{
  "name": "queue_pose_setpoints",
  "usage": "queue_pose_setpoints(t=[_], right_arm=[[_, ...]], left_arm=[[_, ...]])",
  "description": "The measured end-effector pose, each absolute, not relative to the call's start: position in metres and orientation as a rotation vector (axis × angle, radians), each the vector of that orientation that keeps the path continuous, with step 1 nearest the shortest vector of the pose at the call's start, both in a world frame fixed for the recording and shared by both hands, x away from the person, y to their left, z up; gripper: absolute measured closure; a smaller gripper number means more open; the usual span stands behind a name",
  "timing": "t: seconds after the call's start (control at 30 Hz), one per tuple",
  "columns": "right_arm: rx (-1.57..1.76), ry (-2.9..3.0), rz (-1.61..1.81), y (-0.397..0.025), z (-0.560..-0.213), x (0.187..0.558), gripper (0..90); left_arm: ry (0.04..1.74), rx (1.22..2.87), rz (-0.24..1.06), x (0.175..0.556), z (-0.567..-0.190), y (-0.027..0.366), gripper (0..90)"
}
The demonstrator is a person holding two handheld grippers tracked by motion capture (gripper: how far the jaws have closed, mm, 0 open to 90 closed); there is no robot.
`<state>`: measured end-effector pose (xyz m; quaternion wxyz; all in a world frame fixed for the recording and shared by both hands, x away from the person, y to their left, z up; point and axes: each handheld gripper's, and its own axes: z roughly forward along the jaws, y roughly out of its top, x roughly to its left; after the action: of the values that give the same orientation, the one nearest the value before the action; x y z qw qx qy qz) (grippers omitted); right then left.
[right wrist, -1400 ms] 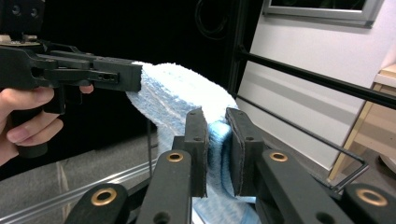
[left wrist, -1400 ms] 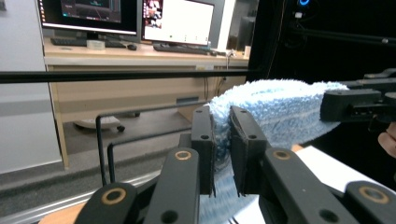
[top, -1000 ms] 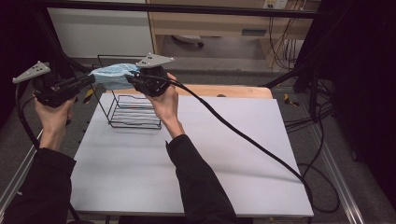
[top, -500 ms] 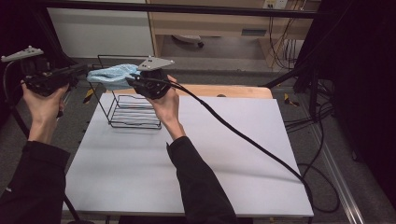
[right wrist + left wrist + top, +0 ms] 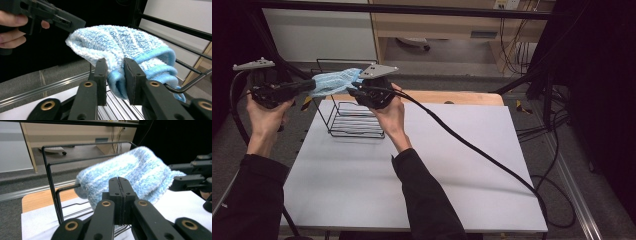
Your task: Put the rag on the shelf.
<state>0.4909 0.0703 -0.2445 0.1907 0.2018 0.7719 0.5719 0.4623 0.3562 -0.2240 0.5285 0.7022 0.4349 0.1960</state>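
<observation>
Blue-and-white towel (image 5: 334, 81) draped over the top wire of the black wire rack (image 5: 354, 120), which stands at the far left of the white table (image 5: 422, 165).

Left tool (image 5: 309, 86): held in the air left of the rack, tip pointing right toward the towel's left end. In the left gripper view its jaws are pressed fully together with nothing between them; the towel (image 5: 125, 178) lies just beyond the tip. Whether the tip touches the cloth cannot be told.

Right tool (image 5: 354, 89): held above the rack's right side, tip at the towel's right end. In the right gripper view its jaws stand partly apart, with a hanging fold of the towel (image 5: 120, 52) between them; the hemmed edge sits in the gap. Grip looks loose, cloth touching both jaws.

Rack wires (image 5: 185, 67) run under the towel, to the right in that view. Black cable (image 5: 472, 147) trails from the right tool across the table toward the near right.
</observation>
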Motion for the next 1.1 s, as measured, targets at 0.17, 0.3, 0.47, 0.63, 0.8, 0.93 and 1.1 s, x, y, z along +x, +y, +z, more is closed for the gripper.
queue_pose_setpoints(t=[0.17, 0.3, 0.47, 0.63, 0.8, 0.93, 1.1], right_arm=[[0.574, 2.192, 1.604, 0.07, -0.242, 0.488, 64.2], [0.587, 2.187, 1.629, 0.067, -0.236, 0.484, 59.7], [0.603, 2.162, 1.675, 0.067, -0.222, 0.482, 61.7], [0.667, 2.209, 1.657, 0.077, -0.22, 0.486, 83.3], [0.716, 2.244, 1.618, 0.076, -0.233, 0.492, 90.0], [0.748, 2.26, 1.601, 0.072, -0.246, 0.495, 90.0], [0.762, 2.27, 1.573, 0.072, -0.26, 0.498, 90.0]], left_arm=[[1.037, 1.697, 0.472, 0.461, -0.231, 0.356, 89.5], [1.035, 1.714, 0.485, 0.46, -0.237, 0.354, 89.5], [1.033, 1.722, 0.494, 0.46, -0.24, 0.354, 89.5], [1.021, 1.717, 0.499, 0.46, -0.242, 0.354, 89.5], [1.009, 1.72, 0.502, 0.458, -0.247, 0.354, 89.5], [1.012, 1.73, 0.519, 0.459, -0.252, 0.352, 89.5], [1.015, 1.735, 0.526, 0.461, -0.26, 0.35, 89.5]])
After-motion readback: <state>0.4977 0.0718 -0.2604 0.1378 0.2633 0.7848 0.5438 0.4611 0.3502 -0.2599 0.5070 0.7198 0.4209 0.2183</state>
